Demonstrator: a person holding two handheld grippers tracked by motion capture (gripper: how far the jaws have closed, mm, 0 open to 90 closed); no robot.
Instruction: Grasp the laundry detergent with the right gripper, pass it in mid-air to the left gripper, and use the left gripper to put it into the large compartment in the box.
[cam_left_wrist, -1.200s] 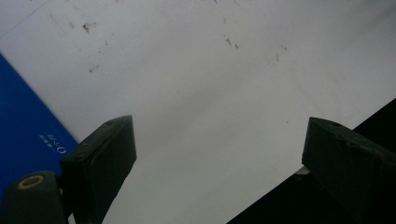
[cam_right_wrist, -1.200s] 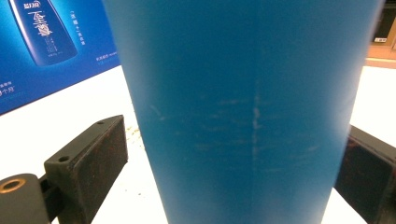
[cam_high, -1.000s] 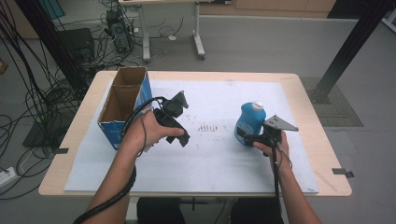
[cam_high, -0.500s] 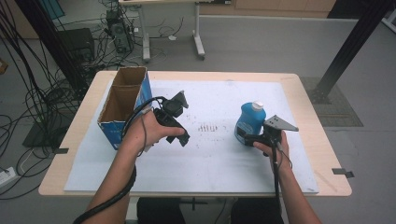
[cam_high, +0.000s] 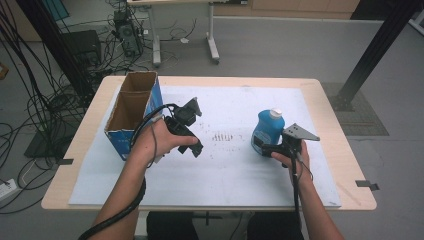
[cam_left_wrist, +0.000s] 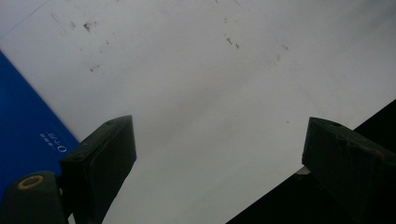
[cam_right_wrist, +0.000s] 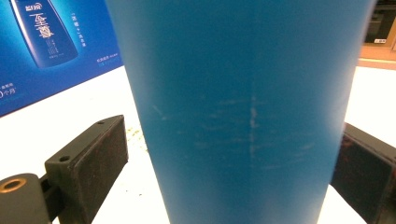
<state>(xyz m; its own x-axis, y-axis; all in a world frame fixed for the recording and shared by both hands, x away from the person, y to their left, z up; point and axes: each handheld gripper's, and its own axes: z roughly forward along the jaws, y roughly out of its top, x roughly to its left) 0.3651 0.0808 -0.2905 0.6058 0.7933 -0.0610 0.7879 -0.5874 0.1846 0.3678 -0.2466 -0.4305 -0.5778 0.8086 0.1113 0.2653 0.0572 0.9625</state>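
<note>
A blue bottle (cam_high: 268, 128) with a white cap stands upright on the white mat (cam_high: 225, 170), right of centre. My right gripper (cam_high: 264, 148) reaches it from the right with one jaw on each side of its base. In the right gripper view the bottle (cam_right_wrist: 238, 102) sits between the jaws of the gripper (cam_right_wrist: 233, 140), with a small gap showing at the left jaw. My left gripper (cam_high: 192, 131) is held above the mat beside the cardboard box (cam_high: 156, 96). In its own view that gripper (cam_left_wrist: 219, 140) is wide open over bare mat.
The open-topped box, blue outside and brown inside, stands at the table's left side; its blue wall (cam_left_wrist: 23, 121) and its printed side (cam_right_wrist: 46, 46) are close by. Wooden table edges (cam_high: 345, 165) frame the mat. Cables and equipment lie on the floor behind.
</note>
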